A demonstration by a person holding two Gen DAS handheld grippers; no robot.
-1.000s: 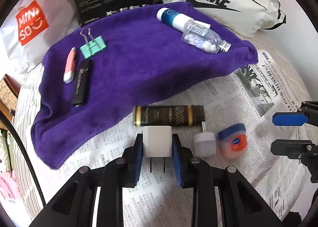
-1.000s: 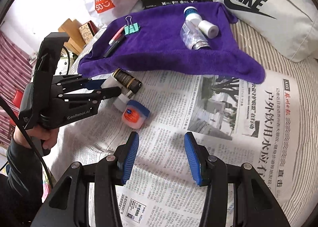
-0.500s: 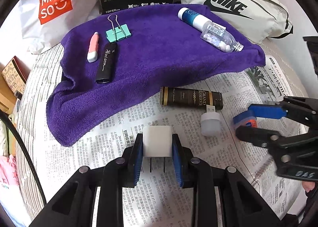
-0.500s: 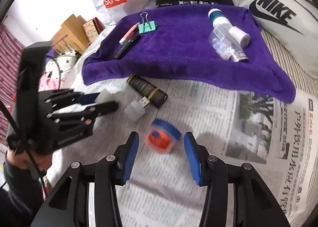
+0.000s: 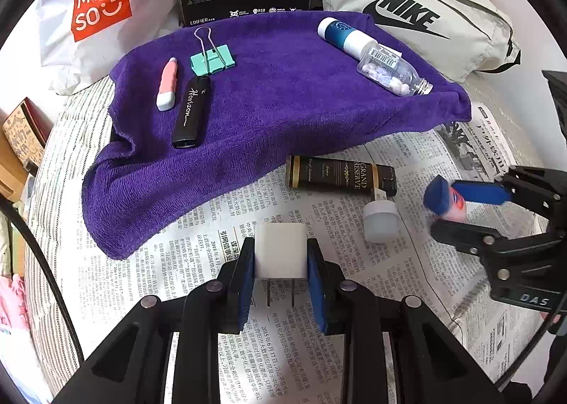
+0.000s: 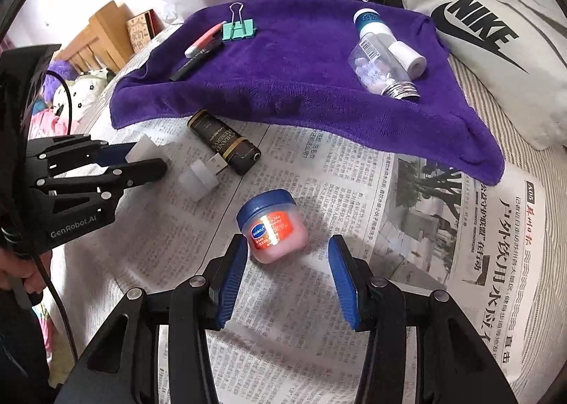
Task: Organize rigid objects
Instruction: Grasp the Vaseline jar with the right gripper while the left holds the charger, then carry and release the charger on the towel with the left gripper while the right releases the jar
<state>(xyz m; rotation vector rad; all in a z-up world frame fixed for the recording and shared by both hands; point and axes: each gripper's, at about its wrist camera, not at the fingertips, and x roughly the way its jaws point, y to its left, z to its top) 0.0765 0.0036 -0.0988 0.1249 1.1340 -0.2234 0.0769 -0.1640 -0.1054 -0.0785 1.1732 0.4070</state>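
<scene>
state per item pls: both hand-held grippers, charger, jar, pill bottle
left hand-held gripper: shut on white charger plug
white charger plug: gripped, prongs toward camera
right hand-held gripper: open, straddling jar
blue-lidded jar: lid on, tilted on newspaper
clear pill bottle: lying on purple towel, uncapped

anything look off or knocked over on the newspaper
The small blue-lidded jar lies tipped on its side on the newspaper, between the open right tongs. Nothing spilled.
</scene>
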